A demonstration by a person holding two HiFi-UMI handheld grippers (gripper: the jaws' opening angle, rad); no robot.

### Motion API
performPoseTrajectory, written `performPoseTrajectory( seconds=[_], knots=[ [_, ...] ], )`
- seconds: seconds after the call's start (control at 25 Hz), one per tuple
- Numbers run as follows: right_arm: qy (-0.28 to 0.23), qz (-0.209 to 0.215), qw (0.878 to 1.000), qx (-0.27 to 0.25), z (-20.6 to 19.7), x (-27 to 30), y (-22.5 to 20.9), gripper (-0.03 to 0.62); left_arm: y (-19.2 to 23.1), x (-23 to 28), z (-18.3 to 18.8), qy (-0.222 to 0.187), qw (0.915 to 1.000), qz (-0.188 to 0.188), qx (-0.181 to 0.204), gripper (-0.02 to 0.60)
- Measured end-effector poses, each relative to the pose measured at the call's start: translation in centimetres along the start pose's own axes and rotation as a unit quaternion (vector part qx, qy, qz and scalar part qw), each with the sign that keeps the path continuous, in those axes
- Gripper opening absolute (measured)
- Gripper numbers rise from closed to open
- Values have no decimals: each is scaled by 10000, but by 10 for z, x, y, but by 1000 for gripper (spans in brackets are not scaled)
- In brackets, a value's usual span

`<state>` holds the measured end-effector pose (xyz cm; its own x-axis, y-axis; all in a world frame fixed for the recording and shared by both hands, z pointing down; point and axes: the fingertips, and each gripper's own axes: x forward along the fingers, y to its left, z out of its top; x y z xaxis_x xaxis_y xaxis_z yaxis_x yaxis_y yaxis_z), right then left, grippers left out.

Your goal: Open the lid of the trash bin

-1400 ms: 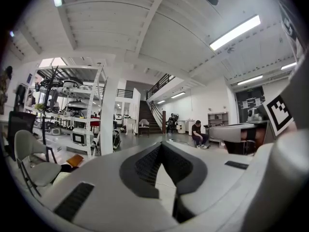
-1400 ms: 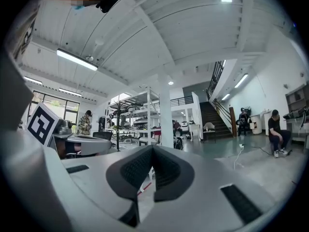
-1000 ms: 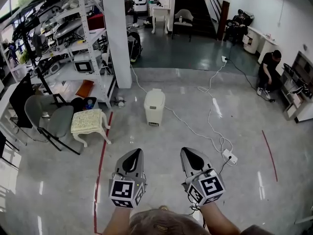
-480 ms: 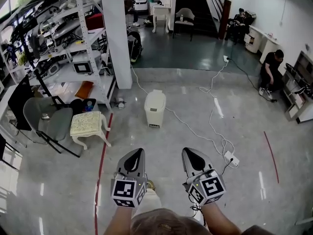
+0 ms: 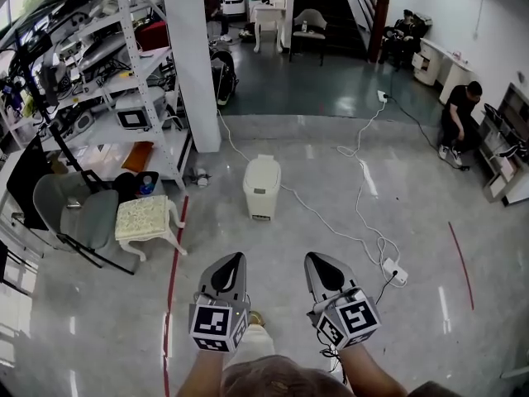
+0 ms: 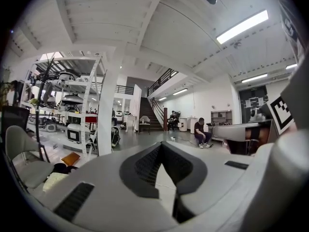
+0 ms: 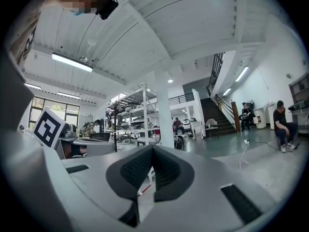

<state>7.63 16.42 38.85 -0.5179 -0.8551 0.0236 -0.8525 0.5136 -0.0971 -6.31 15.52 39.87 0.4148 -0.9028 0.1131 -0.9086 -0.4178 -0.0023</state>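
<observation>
The white trash bin [image 5: 261, 187] stands on the shiny floor ahead of me, a good way beyond both grippers, with its lid down. In the head view my left gripper [image 5: 231, 260] and right gripper [image 5: 317, 260] are held side by side at waist height, pointing forward toward the bin. Both have their jaws together at the tips and hold nothing. The left gripper view shows my left gripper [image 6: 161, 149] aimed across the hall, and the right gripper view shows my right gripper [image 7: 152, 151] likewise; the bin is hidden behind the jaws in both.
A white pillar [image 5: 192, 56] and a loaded shelf rack [image 5: 107, 73] stand to the left of the bin. A grey chair [image 5: 78, 213] and a cushioned stool [image 5: 145, 219] are nearer left. White cables [image 5: 355, 213] and a power strip [image 5: 394, 271] lie right. A person [image 5: 459, 114] crouches far right.
The view has advanced slightly toward the bin, which now sits a little lower in the head view. Both grippers keep their pose and stay shut. A shoe now shows between the arms.
</observation>
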Motion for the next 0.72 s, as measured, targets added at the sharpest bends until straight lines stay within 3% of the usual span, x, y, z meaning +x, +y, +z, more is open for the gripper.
performPoseTrajectory(
  seconds=[0.72],
  knots=[
    [83,-176,9998,24,3,111,-36,32,71,97,8,100,9997,-228,-21,-6]
  ],
)
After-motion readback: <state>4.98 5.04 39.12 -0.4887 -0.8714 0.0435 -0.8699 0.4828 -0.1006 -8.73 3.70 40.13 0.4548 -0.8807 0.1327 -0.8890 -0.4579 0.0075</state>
